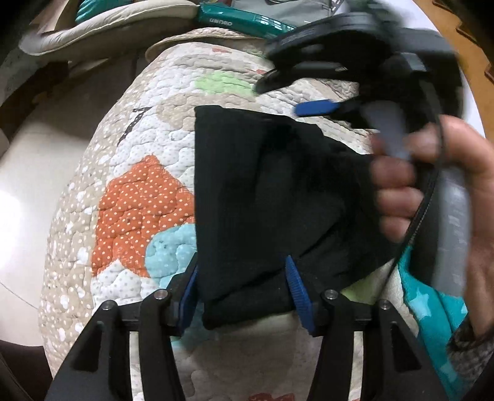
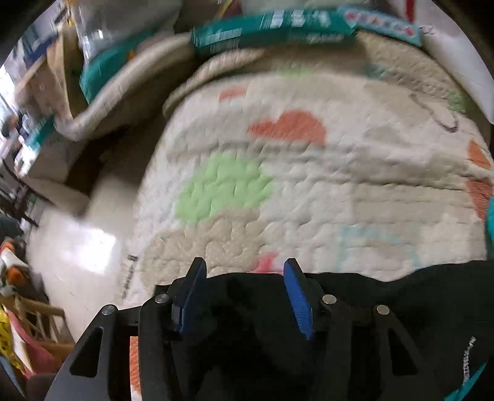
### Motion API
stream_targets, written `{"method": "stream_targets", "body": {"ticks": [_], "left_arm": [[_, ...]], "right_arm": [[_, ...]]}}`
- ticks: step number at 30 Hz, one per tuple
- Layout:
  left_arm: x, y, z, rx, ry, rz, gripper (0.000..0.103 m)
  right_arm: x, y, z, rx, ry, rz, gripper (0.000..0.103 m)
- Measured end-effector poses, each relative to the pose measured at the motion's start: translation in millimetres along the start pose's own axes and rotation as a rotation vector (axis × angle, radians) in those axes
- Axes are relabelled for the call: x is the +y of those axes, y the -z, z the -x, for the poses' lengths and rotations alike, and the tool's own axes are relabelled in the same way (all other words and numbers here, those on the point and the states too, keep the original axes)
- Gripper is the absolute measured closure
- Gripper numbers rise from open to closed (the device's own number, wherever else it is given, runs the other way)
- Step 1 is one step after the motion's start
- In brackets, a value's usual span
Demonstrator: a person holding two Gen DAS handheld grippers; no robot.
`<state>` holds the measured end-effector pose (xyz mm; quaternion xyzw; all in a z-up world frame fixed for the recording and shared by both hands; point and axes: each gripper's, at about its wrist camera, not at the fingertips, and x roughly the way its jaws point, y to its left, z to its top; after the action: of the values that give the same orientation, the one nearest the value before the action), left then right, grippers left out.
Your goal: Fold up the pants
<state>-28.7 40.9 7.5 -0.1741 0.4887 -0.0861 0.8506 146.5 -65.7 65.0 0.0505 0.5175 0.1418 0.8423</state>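
In the left wrist view, a pale floor (image 1: 27, 172) lies at the far left, then a quilted mat (image 1: 145, 172) with orange, light-blue and green patches. At the far edge sits a teal package (image 1: 234, 18) — its white lettering is reversed and not legible. No container with visible contents shows. The black pants (image 1: 262, 197), folded into a compact bundle, lie on the mat; the left gripper (image 1: 244, 296) has its jaws set around the bundle's near end, fabric filling the gap. Further right, the right gripper (image 1: 342, 89), blurred, is carried by the person's right hand (image 1: 438, 185) over the bundle's far right corner. In the right wrist view its jaws stand wide, black fabric beneath them; small white print on the cloth is unreadable.
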Motion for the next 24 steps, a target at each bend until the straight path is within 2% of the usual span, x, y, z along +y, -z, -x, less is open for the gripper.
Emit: {"method": "stream_targets", "body": {"ticks": [3,6,11,14,20,24], "left_arm": [[-3.2,0.5,-1.2,0.014,0.001,0.007,0.049],[-2.4,-3.6,2.3,0.015,0.0,0.016,0.049],[2.8,-5.1,10.6,0.003,-0.049,-0.016,0.048],[-1.3,-4.3,16.2,-0.022,-0.1,-0.057,0.046],[-10.7,5.7,36.3,-0.126,-0.259,-0.211,0.046],[-10.2,-2.0,51.6,-0.096,-0.262,-0.178,0.046]], "right_arm": [[-24.2,23.5,40.1,-0.068,0.014,-0.028,0.032],[-56.3,55.8,71.0,-0.085,0.045,-0.081,0.031],[-113.6,112.9,94.4,-0.07,0.056,-0.285,0.029],[-136.5,137.8,95.8,-0.028,0.019,-0.4,0.029],[-137.3,150.1,100.3,-0.037,0.007,-0.439,0.029],[-132.7,147.3,111.5,-0.078,-0.01,-0.415,0.029]]}}
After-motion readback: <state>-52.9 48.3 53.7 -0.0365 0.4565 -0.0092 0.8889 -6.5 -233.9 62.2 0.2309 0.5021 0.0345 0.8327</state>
